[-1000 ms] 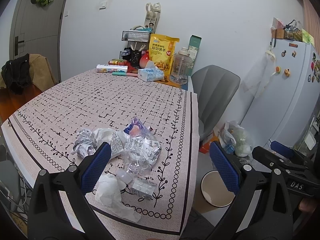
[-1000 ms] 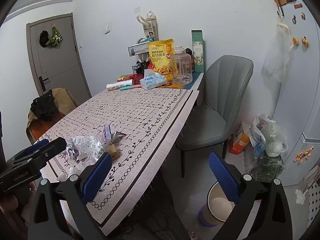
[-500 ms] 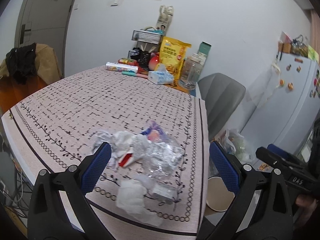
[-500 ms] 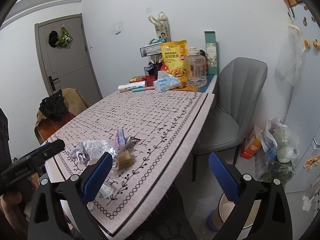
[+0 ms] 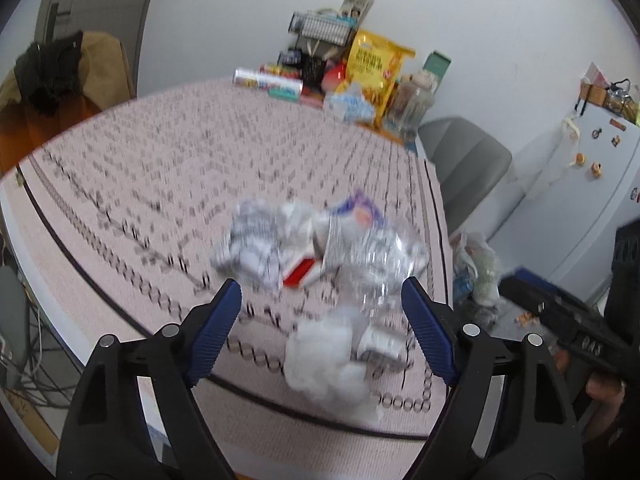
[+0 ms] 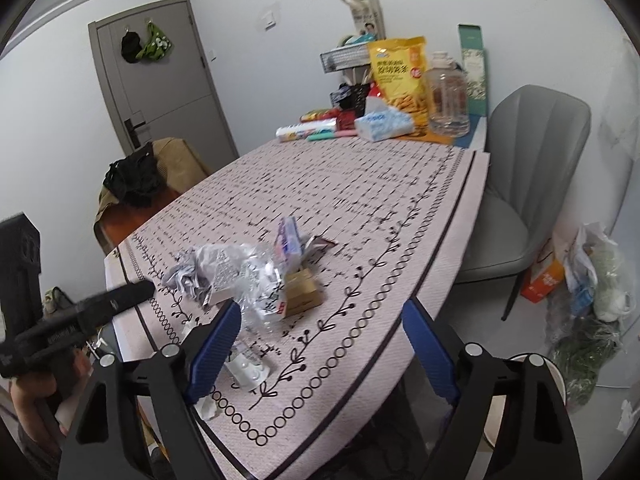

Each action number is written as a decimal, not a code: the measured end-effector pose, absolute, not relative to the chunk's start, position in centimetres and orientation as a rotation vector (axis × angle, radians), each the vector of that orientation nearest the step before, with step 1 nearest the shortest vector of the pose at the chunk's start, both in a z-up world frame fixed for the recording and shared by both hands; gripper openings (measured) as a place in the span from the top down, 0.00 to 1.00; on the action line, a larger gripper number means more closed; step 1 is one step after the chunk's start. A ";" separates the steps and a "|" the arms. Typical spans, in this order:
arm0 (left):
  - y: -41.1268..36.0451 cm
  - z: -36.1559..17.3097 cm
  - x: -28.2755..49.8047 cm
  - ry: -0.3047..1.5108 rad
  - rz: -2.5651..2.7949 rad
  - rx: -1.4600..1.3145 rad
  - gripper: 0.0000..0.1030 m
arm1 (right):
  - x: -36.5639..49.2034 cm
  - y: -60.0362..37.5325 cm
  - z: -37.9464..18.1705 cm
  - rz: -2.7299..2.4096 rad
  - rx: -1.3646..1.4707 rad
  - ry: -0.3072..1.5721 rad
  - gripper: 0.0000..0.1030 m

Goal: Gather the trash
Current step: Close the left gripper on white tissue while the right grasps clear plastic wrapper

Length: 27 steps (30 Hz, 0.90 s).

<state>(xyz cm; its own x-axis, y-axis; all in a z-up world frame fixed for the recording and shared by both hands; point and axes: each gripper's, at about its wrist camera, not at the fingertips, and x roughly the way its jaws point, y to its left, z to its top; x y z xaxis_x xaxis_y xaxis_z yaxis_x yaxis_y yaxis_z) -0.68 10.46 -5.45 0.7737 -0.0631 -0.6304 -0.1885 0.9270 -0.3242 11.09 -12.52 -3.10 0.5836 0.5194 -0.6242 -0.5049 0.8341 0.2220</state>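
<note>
A pile of trash point(image 5: 316, 244) lies near the table's front edge: crumpled paper, a clear plastic bottle point(image 5: 380, 264), a purple wrapper point(image 5: 360, 210) and a white tissue wad point(image 5: 324, 356). My left gripper point(image 5: 322, 312) is open and empty, just in front of the pile, with the tissue between its fingers. In the right wrist view the same pile point(image 6: 240, 268) shows with a small brown box point(image 6: 302, 292). My right gripper point(image 6: 320, 344) is open and empty, over the table's corner to the right of the pile.
The patterned tablecloth point(image 6: 360, 200) covers the table. Snacks, a tissue pack point(image 6: 384, 122) and a clear jar point(image 6: 446, 96) stand at the far end. A grey chair point(image 6: 532, 184) is on the right. A bin rim point(image 6: 560, 376) shows on the floor by bags point(image 6: 592, 276).
Both grippers have moved closer to the trash pile. The left view has swung so the pile sits centred between its fingers; it is motion-blurred now.
</note>
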 end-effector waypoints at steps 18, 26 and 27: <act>10.8 -7.7 0.0 0.762 0.053 -0.409 0.86 | 13.5 -9.1 -5.9 0.659 0.005 0.813 0.29; 12.6 -5.4 0.2 0.710 0.109 -0.384 0.86 | 16.4 -5.8 -6.5 0.726 0.025 0.851 0.45; 12.8 -5.2 0.2 0.707 0.113 -0.385 0.86 | 16.6 -5.5 -6.6 0.731 0.026 0.857 0.47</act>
